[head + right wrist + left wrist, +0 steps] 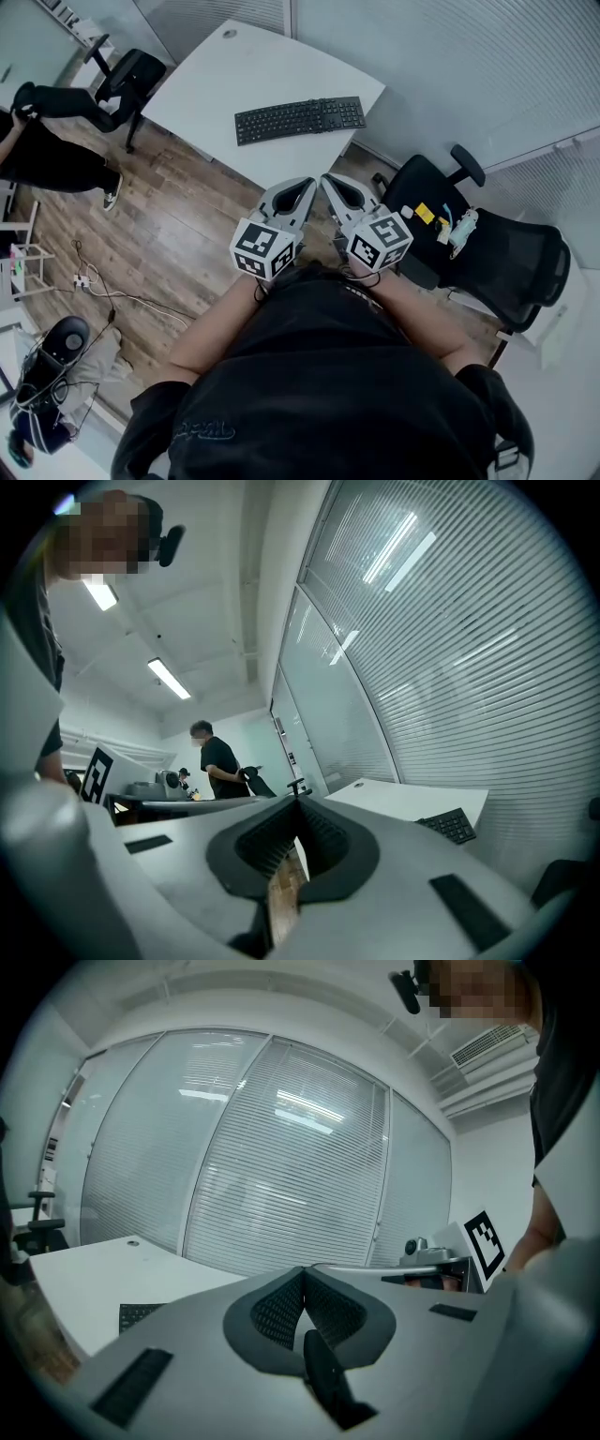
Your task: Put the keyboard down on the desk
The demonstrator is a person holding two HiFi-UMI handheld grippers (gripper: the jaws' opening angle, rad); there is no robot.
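The black keyboard (300, 119) lies flat on the white desk (216, 80), near its front edge. Nothing holds it. Both grippers hover close to my body, short of the desk, side by side with tips pointing toward the keyboard. My left gripper (302, 186) is shut and empty, and so is my right gripper (330, 181). In the left gripper view the jaws meet at the tip (302, 1275), with the keyboard (141, 1314) low at the left. The right gripper view shows its jaws (298, 804) touching, and the keyboard (450, 824) at the right on the desk (403, 799).
A black office chair (487, 248) stands right of me with small items (442, 220) on its seat. Another chair (122, 80) stands at the desk's left end, near a seated person (47, 159). Cables (94, 281) lie on the wood floor. A person in black (220, 766) stands farther off.
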